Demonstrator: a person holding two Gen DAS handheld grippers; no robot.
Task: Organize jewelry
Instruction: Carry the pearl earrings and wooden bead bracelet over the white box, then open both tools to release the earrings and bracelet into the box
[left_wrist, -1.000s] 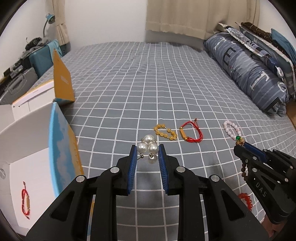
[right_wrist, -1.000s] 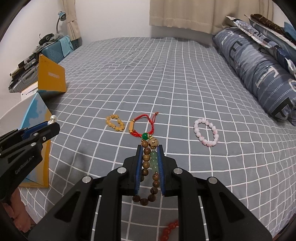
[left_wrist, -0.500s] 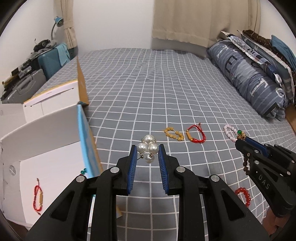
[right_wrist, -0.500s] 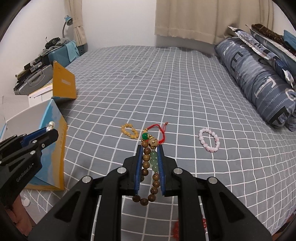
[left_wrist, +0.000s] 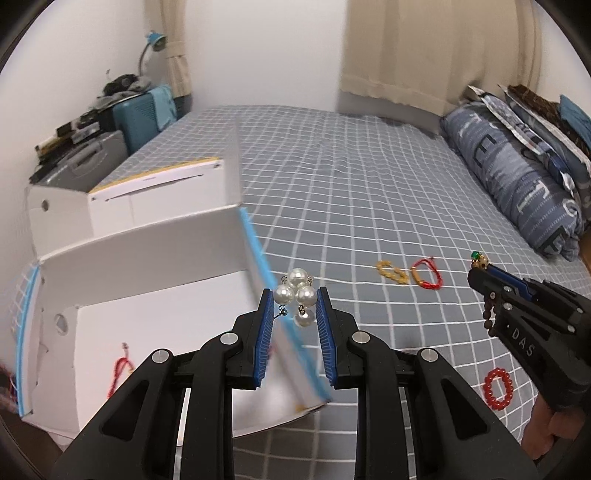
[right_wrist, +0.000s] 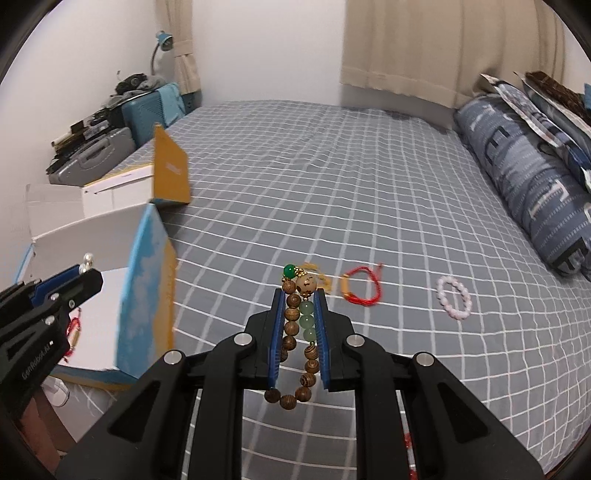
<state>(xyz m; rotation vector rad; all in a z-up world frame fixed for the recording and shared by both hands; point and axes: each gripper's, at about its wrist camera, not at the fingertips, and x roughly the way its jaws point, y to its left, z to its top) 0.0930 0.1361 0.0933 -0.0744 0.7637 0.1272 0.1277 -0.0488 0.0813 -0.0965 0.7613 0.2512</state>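
Both wrist views overlook one bed (left_wrist: 332, 177)

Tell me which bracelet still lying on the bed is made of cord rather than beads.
The red cord bracelet with the gold tube, lying between the yellow bead bracelet and the pink bead bracelet. The red bead bracelet is beaded too.

Glossy pearl cluster (left_wrist: 296, 291), wooden bead bracelet (right_wrist: 291, 325), matt cloth bedsheet (left_wrist: 332, 184).
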